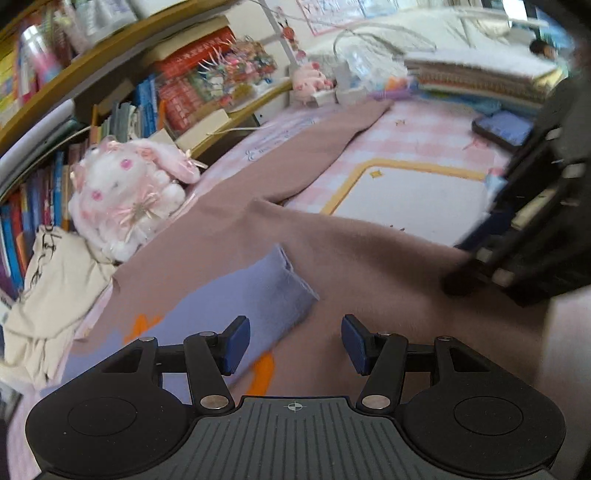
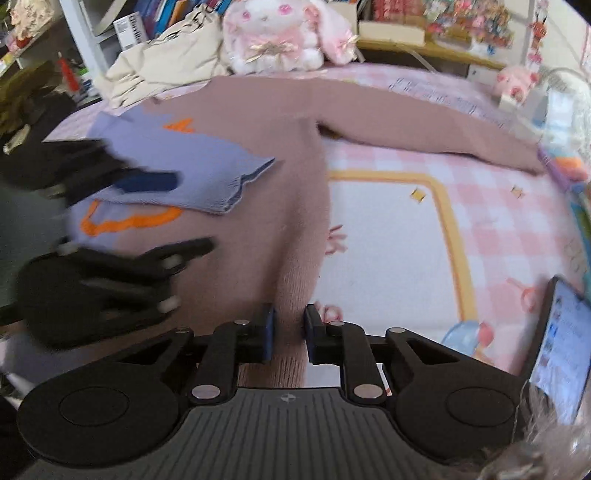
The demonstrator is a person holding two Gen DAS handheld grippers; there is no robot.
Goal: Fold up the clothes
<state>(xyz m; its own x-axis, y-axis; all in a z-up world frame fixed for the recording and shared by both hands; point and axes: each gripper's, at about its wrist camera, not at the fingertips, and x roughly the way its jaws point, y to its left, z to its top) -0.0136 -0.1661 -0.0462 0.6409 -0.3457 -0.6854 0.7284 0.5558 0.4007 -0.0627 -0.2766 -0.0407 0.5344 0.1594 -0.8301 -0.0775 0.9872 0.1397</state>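
A brownish-pink sweater [image 1: 369, 258] [image 2: 258, 122] lies flat on the pink checked bed sheet [image 2: 498, 221]. Its lilac sleeve [image 1: 240, 299] [image 2: 192, 162] is folded across the body, over orange and lilac patterning. The other sleeve [image 1: 325, 147] [image 2: 424, 129] stretches straight out. My left gripper [image 1: 293, 332] [image 2: 192, 212] is open just above the lilac cuff, holding nothing. My right gripper [image 2: 289, 321] [image 1: 465, 266] sits at the sweater's side edge, its jaws drawn close with brown knit between them. It is blurred in the left wrist view.
A white-and-pink plush rabbit [image 1: 125, 192] [image 2: 280, 33] and a crumpled cream cloth [image 1: 55, 288] [image 2: 166, 62] lie at the bed's far side by a bookshelf [image 1: 110, 92]. A lit phone [image 2: 561, 350] [image 1: 506, 127] rests on the sheet. Stacked folded blankets [image 1: 480, 74] fill one end.
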